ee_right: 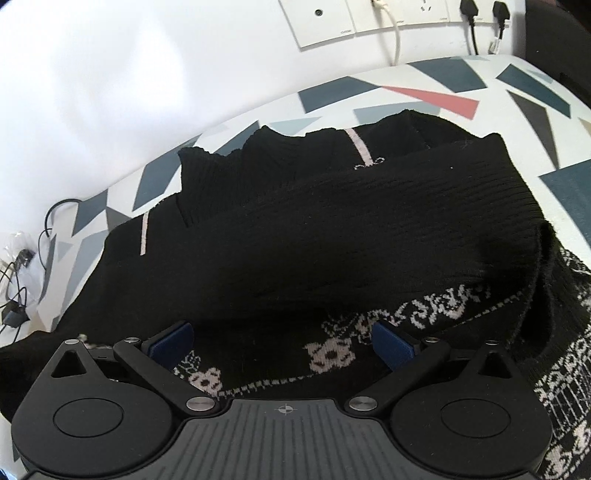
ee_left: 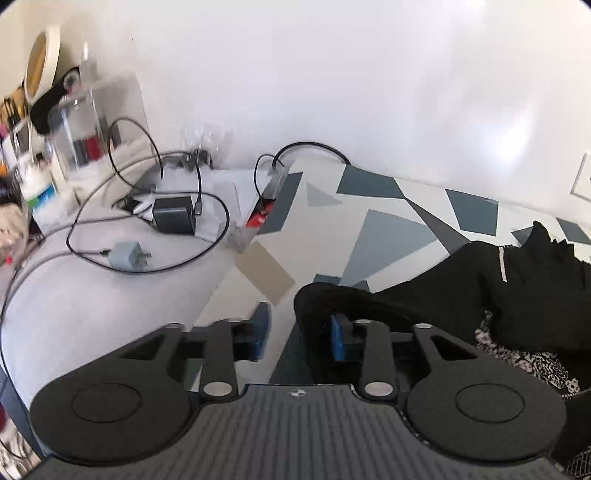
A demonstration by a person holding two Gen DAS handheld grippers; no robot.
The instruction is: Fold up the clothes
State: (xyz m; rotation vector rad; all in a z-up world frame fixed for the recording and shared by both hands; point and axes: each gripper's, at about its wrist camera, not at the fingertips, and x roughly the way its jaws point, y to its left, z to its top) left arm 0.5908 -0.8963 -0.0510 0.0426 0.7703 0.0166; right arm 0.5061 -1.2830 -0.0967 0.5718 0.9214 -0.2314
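Observation:
A black knit sweater (ee_right: 332, 221) with a white flower band and thin pale stripes lies bunched on the patterned tablecloth (ee_right: 424, 85). My right gripper (ee_right: 282, 347) hovers just above its flowered hem, open wide, with nothing pinched between the blue pads (ee_right: 393, 347). In the left wrist view the sweater (ee_left: 461, 295) stretches off to the right. A rounded black fold of it lies against the right blue pad (ee_left: 340, 336) of my left gripper (ee_left: 300, 334). The left pad is apart from the cloth, so this gripper is open.
Left of the tablecloth (ee_left: 388, 221) a white surface carries a dark charger (ee_left: 173, 219), a small grey plug (ee_left: 129, 254), looping black cables (ee_left: 147, 269) and a clear plastic box (ee_left: 96, 125). Wall sockets (ee_right: 369, 18) with plugged cords sit behind the table.

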